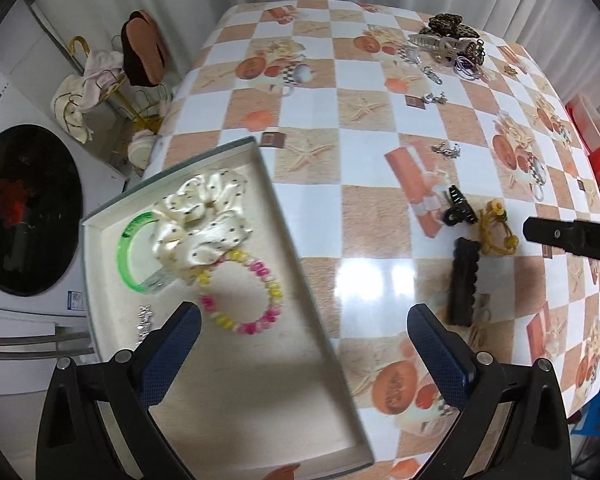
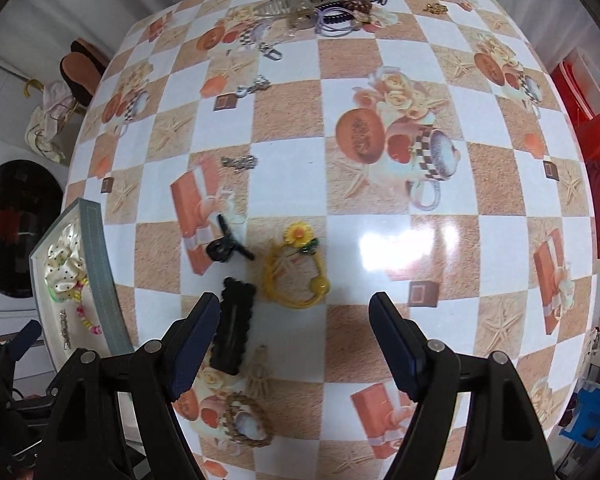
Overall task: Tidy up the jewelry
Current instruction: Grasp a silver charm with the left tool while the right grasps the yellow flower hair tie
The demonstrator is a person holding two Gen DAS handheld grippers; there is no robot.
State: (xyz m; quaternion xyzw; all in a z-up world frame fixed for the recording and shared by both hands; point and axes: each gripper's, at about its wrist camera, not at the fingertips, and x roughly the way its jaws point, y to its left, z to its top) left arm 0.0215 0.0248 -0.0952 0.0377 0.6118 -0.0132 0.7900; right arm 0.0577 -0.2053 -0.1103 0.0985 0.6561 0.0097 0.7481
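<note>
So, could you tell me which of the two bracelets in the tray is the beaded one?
The pink-and-yellow bracelet, lying nearest the left gripper. It is a ring of separate beads, whereas the green bangle is one smooth translucent band, partly tucked under the cream scrunchie.

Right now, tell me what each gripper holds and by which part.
Nothing is held. The left gripper is open above the tray; the right gripper is open over the table.

Green bangle (image 1: 129,249) half under scrunchie (image 1: 204,216)
</note>
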